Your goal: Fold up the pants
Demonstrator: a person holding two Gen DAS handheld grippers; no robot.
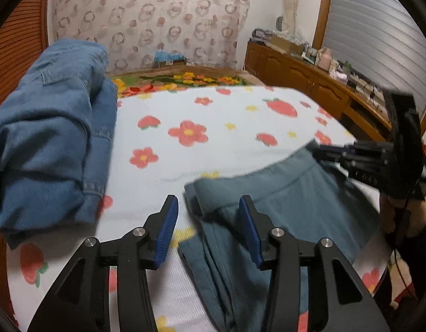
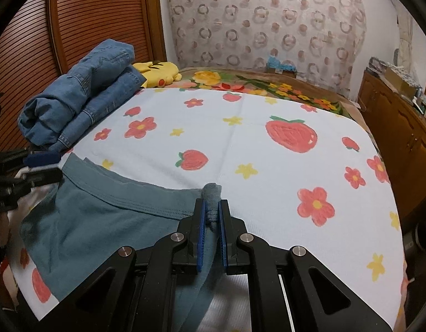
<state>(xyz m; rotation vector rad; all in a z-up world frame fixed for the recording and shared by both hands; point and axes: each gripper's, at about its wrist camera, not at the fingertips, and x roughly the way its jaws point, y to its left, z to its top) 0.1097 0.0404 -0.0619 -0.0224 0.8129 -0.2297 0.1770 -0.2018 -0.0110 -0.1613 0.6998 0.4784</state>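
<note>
Big strawberry-print sheet point(image 2: 268, 166) covers the bed, jeans point(image 2: 74, 102) piled at the far left. Teal pants point(image 2: 102, 221) lie on its near edge. Right gripper point(image 2: 212, 215) is pinching a bunched waistband corner; left gripper point(image 1: 208, 215) hangs released over the other corner.

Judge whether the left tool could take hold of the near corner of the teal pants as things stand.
Probably yes: the left tool stands open right over the teal pants, their folded corner between its pads, nothing in between. The right tool grips the far edge.
</note>
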